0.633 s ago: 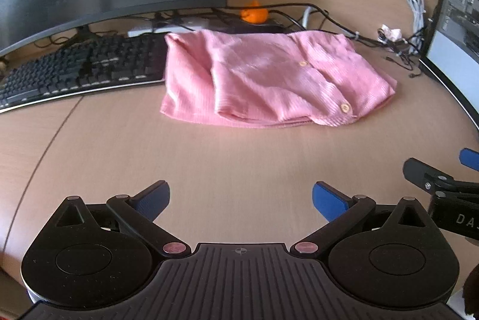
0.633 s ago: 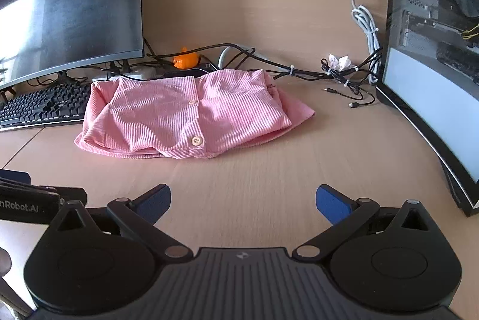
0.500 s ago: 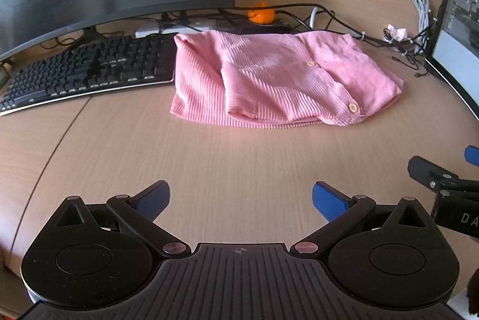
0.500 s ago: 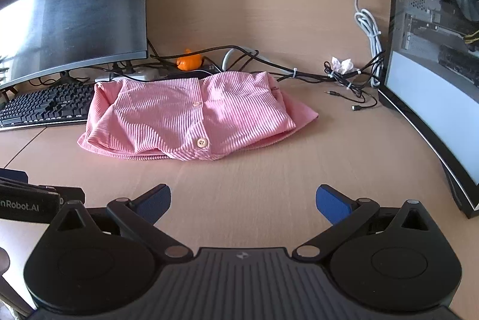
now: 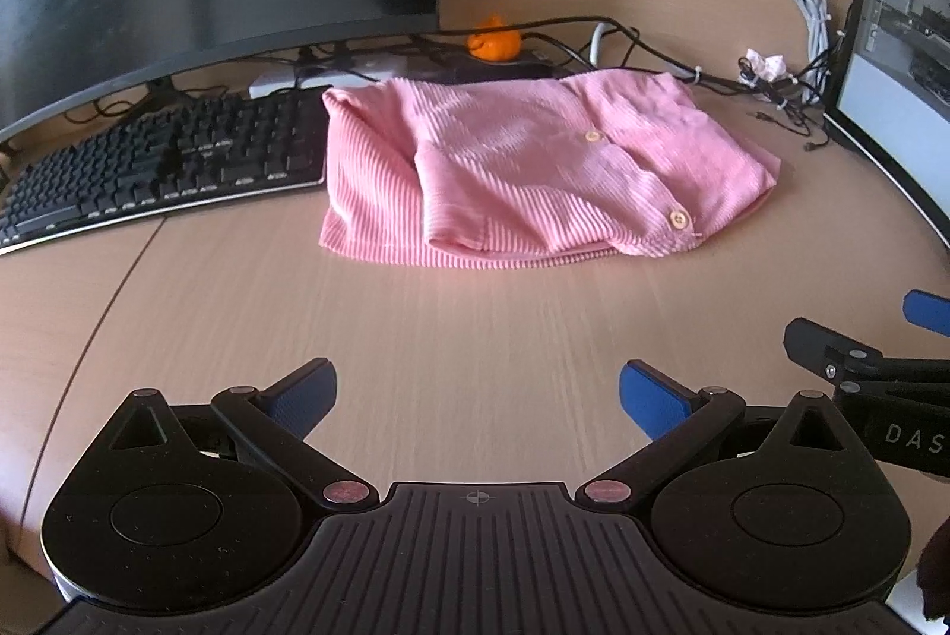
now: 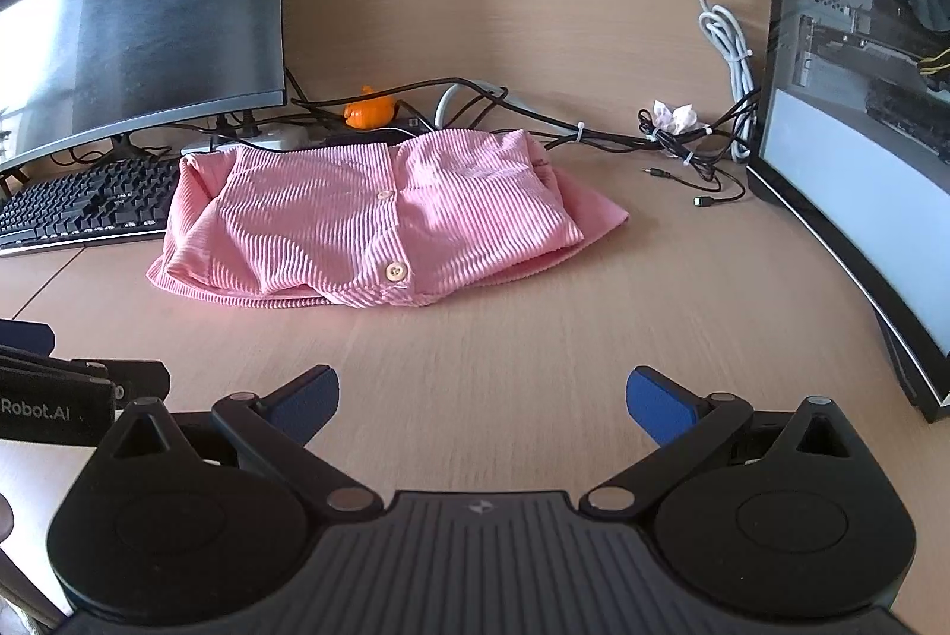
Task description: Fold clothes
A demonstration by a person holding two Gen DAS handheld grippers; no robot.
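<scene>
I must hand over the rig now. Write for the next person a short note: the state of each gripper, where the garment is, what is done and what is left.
Left gripper: open, empty, over bare desk, short of the garment.
Right gripper: open, empty, also over bare desk beside the left one.
Pink shirt: lies on the desk, apart from both grippers, its far left edge at the keyboard and cables behind it.
Done: it looks folded into a rough rectangle, button placket on top.
Left: edges are uneven and one layer sticks out at the right; perhaps one more fold or tidying.
</scene>
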